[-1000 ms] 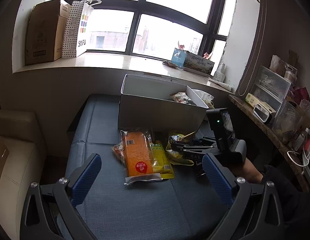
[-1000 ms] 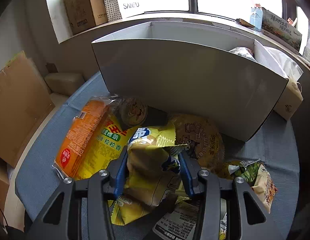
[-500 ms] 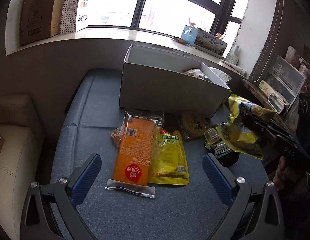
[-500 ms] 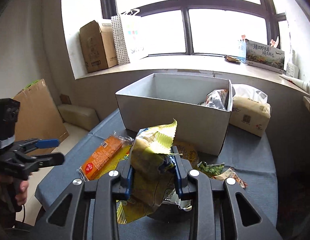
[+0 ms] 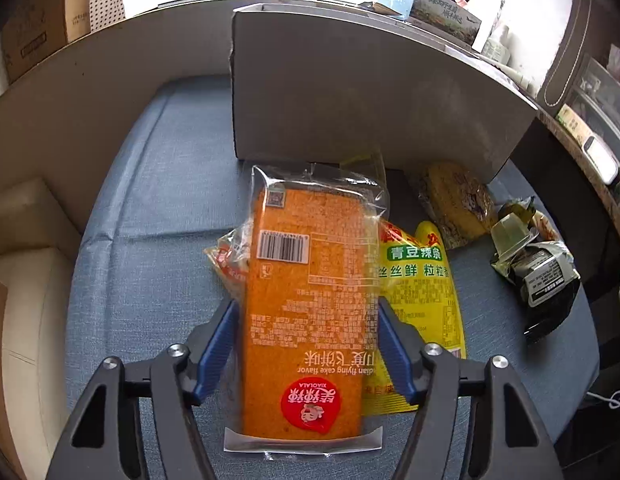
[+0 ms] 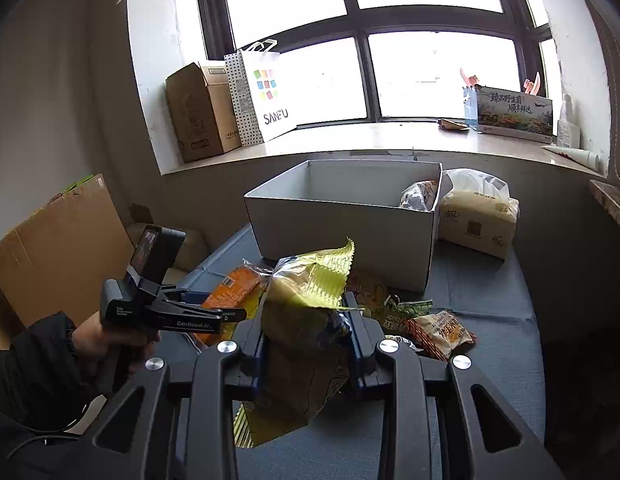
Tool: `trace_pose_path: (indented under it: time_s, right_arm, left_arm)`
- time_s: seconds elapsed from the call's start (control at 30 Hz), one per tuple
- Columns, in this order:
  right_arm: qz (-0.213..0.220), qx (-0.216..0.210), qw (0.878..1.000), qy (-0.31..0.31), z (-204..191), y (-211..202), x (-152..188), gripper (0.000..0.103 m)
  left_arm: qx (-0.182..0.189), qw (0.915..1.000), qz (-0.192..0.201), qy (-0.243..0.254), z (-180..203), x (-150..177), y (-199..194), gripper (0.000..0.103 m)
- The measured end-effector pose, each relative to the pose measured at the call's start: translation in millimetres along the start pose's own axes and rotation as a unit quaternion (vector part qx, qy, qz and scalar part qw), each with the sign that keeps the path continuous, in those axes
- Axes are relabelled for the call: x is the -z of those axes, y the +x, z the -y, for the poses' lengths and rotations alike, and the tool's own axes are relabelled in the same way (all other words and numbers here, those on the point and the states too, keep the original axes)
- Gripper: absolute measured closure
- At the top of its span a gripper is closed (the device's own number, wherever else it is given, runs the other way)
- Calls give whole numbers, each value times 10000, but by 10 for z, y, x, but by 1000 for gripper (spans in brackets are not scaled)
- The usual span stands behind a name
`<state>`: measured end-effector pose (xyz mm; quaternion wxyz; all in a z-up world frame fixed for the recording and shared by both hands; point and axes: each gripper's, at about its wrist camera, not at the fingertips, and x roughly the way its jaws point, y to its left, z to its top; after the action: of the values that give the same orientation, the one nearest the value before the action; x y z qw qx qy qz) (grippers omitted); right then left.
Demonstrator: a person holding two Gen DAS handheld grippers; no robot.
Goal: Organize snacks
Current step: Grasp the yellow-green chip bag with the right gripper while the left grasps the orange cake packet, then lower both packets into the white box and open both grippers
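White box [image 5: 349, 96] walls the far edge; left tool [image 5: 306, 344] straddles orange cake packet [image 5: 310, 300], contact unclear; right tool [image 6: 308, 344] pinches yellow bag [image 6: 306, 320].

Daylight only, from the window [image 6: 365, 40] at the back; panes blown out to pure white in both views, no detail outside. Room interior dim by contrast, walls grey, lower corners near black. Sill [image 6: 389, 136] bright with soft reflected glare. Box [image 5: 369, 92] front face in shade, with a dark band on the blue cloth [image 5: 150, 200] along its base. Clear wrapper on the orange pack [image 5: 310, 300] shows faint sheen, print readable. Strong fisheye: sill and box edges bow, heavy vignette at the borders. Centre sharp; edges soft. No obvious motion blur.
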<state>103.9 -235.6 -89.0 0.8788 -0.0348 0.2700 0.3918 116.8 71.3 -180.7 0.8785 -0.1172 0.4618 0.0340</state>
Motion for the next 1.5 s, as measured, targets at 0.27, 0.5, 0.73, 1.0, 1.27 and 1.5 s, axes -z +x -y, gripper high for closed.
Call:
trace_pose_path:
  time_s: [0.27, 0.5, 0.73, 1.0, 1.27, 1.5]
  right_arm:
    - [-1, -43, 10000, 43, -19, 30, 15, 69]
    - [202, -28, 9989, 427, 119, 135, -215, 69]
    - [627, -23, 9950, 772, 409, 383, -910, 69]
    - [346, 396, 9943, 929, 764, 1103, -1574, 68]
    - [-127, 891, 9904, 1046, 1044, 1572, -1760, 16]
    - [179, 1146, 9833, 1399, 1159, 1319, -1641, 0]
  left_arm:
    - [289, 9972, 678, -130, -76, 128, -561, 45]
    - [752, 9859, 1488, -162, 31, -227, -1144, 45]
    - [894, 9770, 1930, 124, 307, -1090, -1257, 45]
    - [761, 9817, 1747, 53, 463, -2135, -849, 44]
    - [507, 9898, 1327, -92, 497, -2431, -361, 4]
    - [249, 9881, 1514, 97, 438, -2187, -537, 0]
